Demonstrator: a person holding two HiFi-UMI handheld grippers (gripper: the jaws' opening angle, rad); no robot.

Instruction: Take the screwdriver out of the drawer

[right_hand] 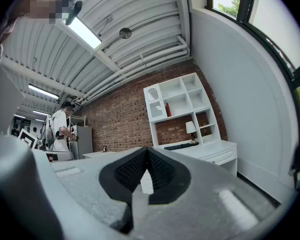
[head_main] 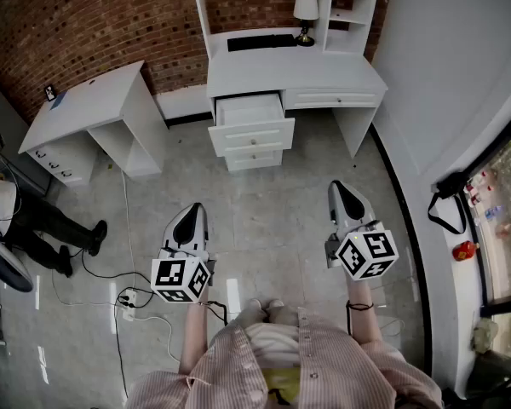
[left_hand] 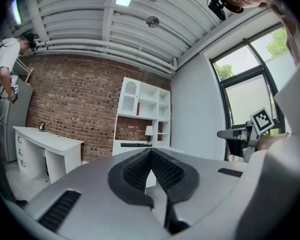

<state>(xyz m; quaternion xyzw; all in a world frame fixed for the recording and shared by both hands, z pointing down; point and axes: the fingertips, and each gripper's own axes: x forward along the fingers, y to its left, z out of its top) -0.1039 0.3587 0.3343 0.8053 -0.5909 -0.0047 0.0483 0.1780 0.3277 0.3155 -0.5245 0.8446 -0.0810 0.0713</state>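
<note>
light: bright, ceiling strip point(right_hand: 85, 32), windows point(left_hand: 245, 96) | edges: fisheye-bent, dark corners

Grey tile floor point(head_main: 272, 203), white desk point(head_main: 358, 79) well ahead of the left fingers point(head_main: 190, 220) and right fingers point(head_main: 349, 198), lamp point(head_main: 305, 11) + flat black thing point(head_main: 261, 43) on top, top drawer point(head_main: 249, 109) open. 2nd desk point(head_main: 85, 109) off left. Power strip point(head_main: 128, 298) + cables point(head_main: 157, 318) on floor just left of left fingers.

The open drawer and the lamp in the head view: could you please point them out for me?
open drawer point(head_main: 251, 135): head view, on its white front panel.
lamp point(head_main: 306, 5): head view, on its shade.
</note>
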